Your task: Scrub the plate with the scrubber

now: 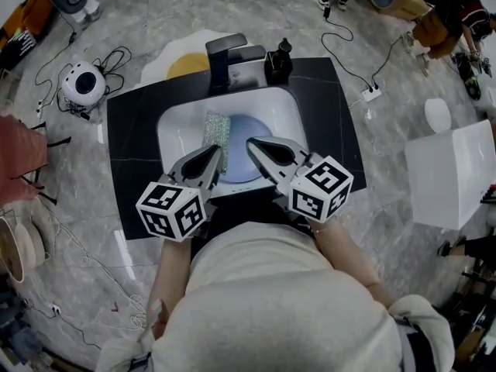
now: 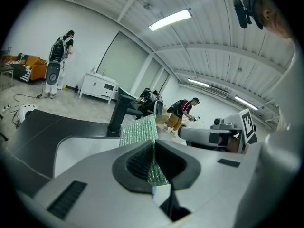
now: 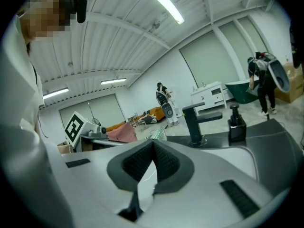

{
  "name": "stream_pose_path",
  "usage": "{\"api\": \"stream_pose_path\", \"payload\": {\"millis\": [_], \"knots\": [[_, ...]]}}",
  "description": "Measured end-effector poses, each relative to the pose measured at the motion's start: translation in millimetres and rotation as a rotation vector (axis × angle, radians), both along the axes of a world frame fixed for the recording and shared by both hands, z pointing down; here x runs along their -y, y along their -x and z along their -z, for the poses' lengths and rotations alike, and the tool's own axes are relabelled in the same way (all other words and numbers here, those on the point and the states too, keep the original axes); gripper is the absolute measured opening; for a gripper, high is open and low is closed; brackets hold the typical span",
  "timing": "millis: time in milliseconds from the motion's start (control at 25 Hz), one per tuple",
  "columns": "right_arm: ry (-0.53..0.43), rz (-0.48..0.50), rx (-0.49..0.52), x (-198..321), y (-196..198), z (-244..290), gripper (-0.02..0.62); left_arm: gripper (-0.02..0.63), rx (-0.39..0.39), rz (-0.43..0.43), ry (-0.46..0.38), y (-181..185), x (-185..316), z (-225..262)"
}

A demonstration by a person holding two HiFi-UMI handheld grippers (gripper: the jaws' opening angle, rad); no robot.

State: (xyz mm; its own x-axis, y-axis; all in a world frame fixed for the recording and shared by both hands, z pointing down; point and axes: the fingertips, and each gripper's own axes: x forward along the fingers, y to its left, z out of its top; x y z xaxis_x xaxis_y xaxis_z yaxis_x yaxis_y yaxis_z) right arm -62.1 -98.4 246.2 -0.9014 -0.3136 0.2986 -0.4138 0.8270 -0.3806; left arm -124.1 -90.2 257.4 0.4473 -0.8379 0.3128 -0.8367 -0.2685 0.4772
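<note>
The black countertop (image 1: 132, 130) carries a white sink basin (image 1: 174, 126) at its centre. A black faucet (image 1: 225, 53) stands at the middle of the rear edge, with a black soap dispenser (image 1: 279, 62) just beside it on the right. Behind that edge, a white-and-yellow mat (image 1: 187, 64) lies on the grey marbled floor (image 1: 232, 6). Off the left rear corner sits a round white device (image 1: 84, 84) with black cables. A white power strip (image 1: 370, 94) lies off the right rear corner. A white box (image 1: 449, 173) stands well apart to the right.

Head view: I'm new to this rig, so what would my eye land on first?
The left tongs pinch a glittery green scrubber over the white sink at centre. Beside it, the right tongs are shut on the rim of the pale blue plate.
</note>
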Motion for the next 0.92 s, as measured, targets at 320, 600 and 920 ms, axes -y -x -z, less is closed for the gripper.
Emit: {"api": "stream_pose_path", "payload": {"millis": [320,600,920], "knots": [[0.013,-0.020,-0.009,4,-5,-9,0.006,0.034,-0.004,-0.007,0.003,-3,-2,-4],[0.020,-0.011,-0.024,1,-6,-13,0.006,0.034,-0.016,-0.007,-0.002,-6,-2,-2],[0.030,-0.002,-0.033,-1,-4,-17,0.006,0.034,-0.028,-0.015,-0.002,-8,-6,-2]]}}
